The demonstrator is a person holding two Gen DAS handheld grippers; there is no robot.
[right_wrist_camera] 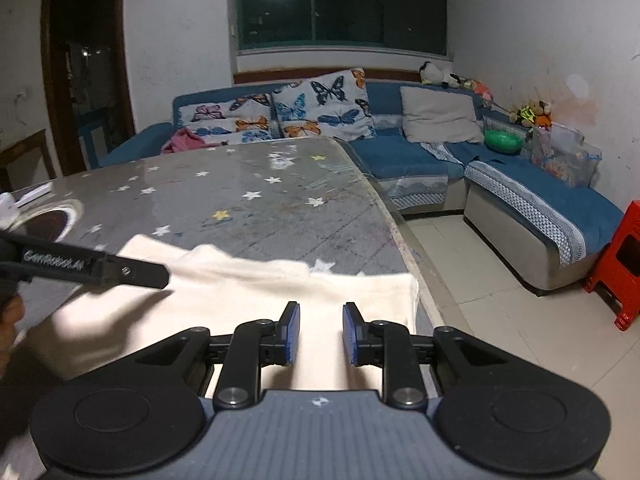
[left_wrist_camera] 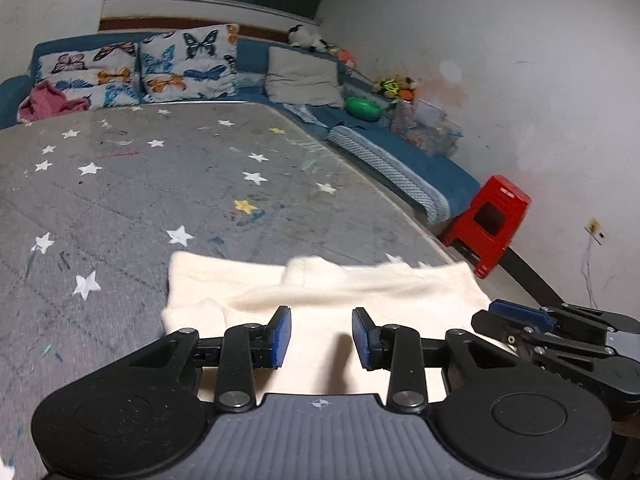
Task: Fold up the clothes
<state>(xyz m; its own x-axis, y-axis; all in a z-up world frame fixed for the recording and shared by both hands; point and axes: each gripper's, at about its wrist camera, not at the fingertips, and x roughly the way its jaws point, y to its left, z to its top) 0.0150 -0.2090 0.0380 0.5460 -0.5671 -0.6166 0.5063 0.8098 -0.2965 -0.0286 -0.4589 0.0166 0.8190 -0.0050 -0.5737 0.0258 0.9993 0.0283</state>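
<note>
A cream garment [left_wrist_camera: 340,292] lies flat on the grey star-patterned table [left_wrist_camera: 120,200], near its right edge, with a bunched fold along its far side. My left gripper [left_wrist_camera: 321,336] hovers over the garment's near part, jaws open, only cloth showing below the gap. The right tool's blue-padded finger [left_wrist_camera: 516,312] shows at the garment's right corner. In the right wrist view my right gripper [right_wrist_camera: 321,332] stands open over the garment [right_wrist_camera: 240,288] close to the table edge [right_wrist_camera: 400,240], nothing pinched between the pads. The left tool's black bar [right_wrist_camera: 100,270] crosses over the cloth's left part.
A blue corner sofa [right_wrist_camera: 420,156] with butterfly cushions [right_wrist_camera: 320,108] runs behind and right of the table. A red plastic stool [right_wrist_camera: 624,264] stands on the tiled floor at the right. A pink cloth [left_wrist_camera: 48,100] lies on the sofa. A person's hand [right_wrist_camera: 8,320] shows at the left.
</note>
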